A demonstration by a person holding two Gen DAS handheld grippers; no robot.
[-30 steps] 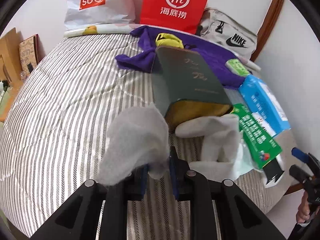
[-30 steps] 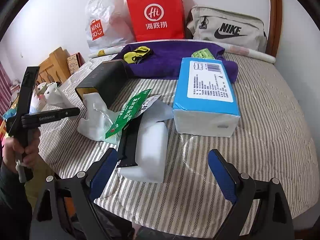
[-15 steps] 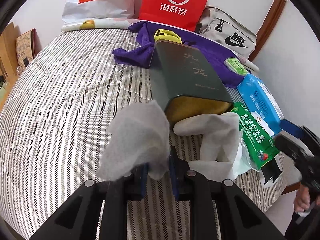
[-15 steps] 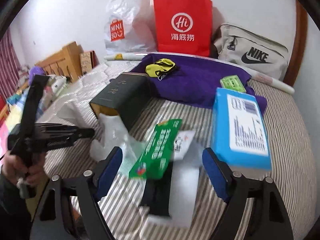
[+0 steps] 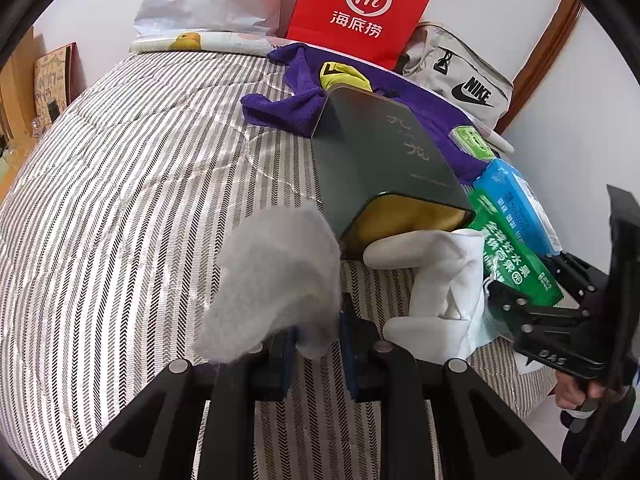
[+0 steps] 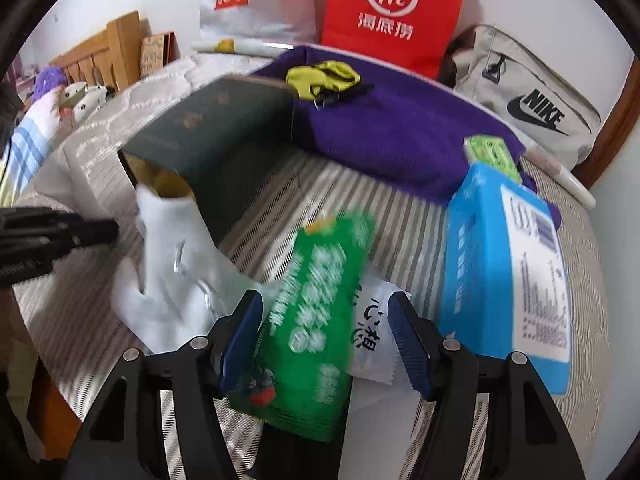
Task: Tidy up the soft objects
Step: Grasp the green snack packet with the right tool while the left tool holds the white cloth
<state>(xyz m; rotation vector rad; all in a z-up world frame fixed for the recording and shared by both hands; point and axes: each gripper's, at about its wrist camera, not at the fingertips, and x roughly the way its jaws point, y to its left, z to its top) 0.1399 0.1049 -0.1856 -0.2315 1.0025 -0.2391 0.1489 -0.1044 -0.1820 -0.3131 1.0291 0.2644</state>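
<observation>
My left gripper (image 5: 318, 346) is shut on a grey cloth (image 5: 276, 276) and holds it above the striped bed (image 5: 120, 184), just left of a dark green box (image 5: 384, 160) lying on its side with its yellow inside showing. White socks (image 5: 436, 284) lie at the box's mouth. My right gripper (image 6: 324, 340) is open, its blue pads either side of a green snack packet (image 6: 316, 312); I cannot tell whether they touch it. The white socks (image 6: 176, 272) and the dark green box (image 6: 216, 132) lie to its left.
A blue tissue pack (image 6: 508, 268), a purple towel (image 6: 400, 128) with a yellow item (image 6: 324, 76) on it, a small green packet (image 6: 492, 152), a red paper bag (image 6: 392, 8), a white Miniso bag (image 6: 248, 0) and a grey Nike bag (image 6: 528, 100) crowd the bed's far side.
My right gripper has moved forward and down over the green packet, and its jaws have narrowed. My left gripper keeps hold of the grey cloth and has shifted slightly toward the box.
</observation>
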